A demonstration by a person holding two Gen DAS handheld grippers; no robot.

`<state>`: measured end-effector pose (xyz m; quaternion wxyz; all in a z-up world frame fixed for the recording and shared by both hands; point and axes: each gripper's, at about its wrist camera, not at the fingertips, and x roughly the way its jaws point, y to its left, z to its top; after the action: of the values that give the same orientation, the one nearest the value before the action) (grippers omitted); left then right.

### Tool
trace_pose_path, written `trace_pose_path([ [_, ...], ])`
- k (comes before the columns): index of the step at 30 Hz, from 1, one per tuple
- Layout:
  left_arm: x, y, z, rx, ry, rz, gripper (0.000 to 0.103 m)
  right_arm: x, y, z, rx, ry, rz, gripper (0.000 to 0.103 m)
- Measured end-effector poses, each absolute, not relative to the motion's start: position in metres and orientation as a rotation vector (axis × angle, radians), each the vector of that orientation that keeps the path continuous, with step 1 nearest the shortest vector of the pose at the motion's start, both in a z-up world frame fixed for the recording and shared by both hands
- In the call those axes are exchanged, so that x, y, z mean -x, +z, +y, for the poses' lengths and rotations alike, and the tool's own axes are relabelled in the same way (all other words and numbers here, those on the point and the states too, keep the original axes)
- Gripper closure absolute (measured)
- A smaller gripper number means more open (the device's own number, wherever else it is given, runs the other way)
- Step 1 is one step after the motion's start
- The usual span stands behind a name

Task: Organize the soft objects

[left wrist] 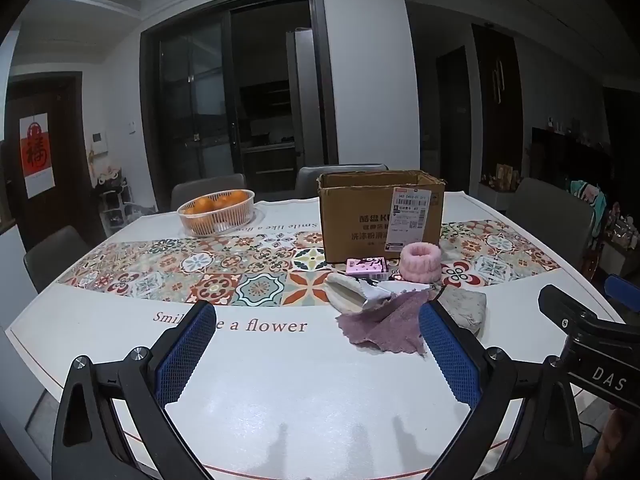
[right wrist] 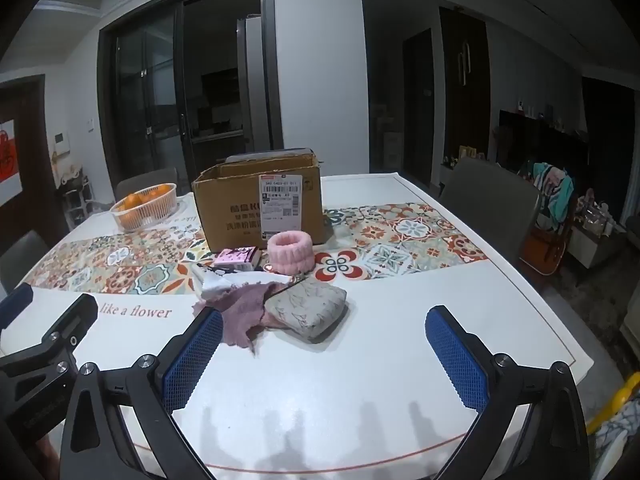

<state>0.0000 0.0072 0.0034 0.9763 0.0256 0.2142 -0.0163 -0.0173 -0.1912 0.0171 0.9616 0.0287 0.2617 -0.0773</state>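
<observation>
Both my claws, left (left wrist: 316,344) and right (right wrist: 324,352), gape wide, empty. Soft pile on the bench (right wrist: 400,340) before the box (right wrist: 256,208). Risk: grabbing the cloth (right wrist: 240,320) drags the pouch (right wrist: 308,308) overlapping it.

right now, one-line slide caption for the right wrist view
Open right gripper above the table, facing a purple cloth, grey pouch, pink scrunchie and cardboard box.

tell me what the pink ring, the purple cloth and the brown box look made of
Pink ring: plush, fuzzy fabric, ribbed and matte, probably a scrunchie or wristband. Purple cloth: thin, soft textile, crumpled with frayed-looking edges, perhaps microfibre. Brown box: matte cardboard, bent flaps, paper label.
</observation>
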Motion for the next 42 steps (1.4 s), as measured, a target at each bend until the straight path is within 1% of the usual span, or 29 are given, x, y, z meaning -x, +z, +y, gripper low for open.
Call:
trace_pose_path([
  [13, 0.0058, 0.0030, -0.0007, -0.072, -0.031, 0.397, 0.000, 0.0196, 0.0207, -0.1931, -0.077, -0.160, 0.503, 0.000],
  [42, 0.0065, 0.0015, -0.0005, -0.068, -0.037, 0.401, 0.000, 0.0197, 0.0192, -0.1932, -0.081, -0.158, 0.498, 0.000],
])
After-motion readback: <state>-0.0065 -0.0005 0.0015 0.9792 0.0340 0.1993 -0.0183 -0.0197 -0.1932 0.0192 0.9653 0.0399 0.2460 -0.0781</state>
